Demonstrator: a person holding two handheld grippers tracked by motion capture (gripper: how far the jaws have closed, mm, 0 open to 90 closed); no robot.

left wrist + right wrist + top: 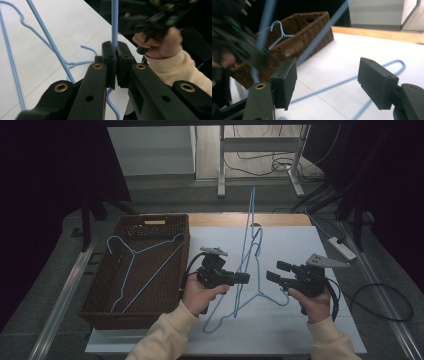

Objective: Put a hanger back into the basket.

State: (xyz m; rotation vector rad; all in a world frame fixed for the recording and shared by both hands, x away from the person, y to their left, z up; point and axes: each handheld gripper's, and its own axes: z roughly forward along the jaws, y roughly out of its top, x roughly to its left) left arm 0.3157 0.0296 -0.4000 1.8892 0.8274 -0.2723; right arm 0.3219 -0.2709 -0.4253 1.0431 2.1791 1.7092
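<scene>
Left gripper (240, 278) pinches raised blue hanger (248, 235) at table (300, 245) centre; right gripper (272, 272) jaws spread, empty. Second hanger (260, 295) lies flat below. Basket (155, 226) sits at 9 o'clock, one hanger (145, 265) inside. Lift clear before swinging over, or the hooks may snag.

Basket (172, 227) sits at table (320, 245) left edge; one hanger (131, 252) lies in it. 2nd hanger (248, 227) stands upright mid-table, betw. the two grippers, its top reaching past the table's far edge. 3rd hanger (272, 297) lies flat on table, near edge, below the upright one. Left gripper (246, 278) just right of basket; right gripper (271, 271) further right. Power strip (342, 247) off table's right side.
</scene>
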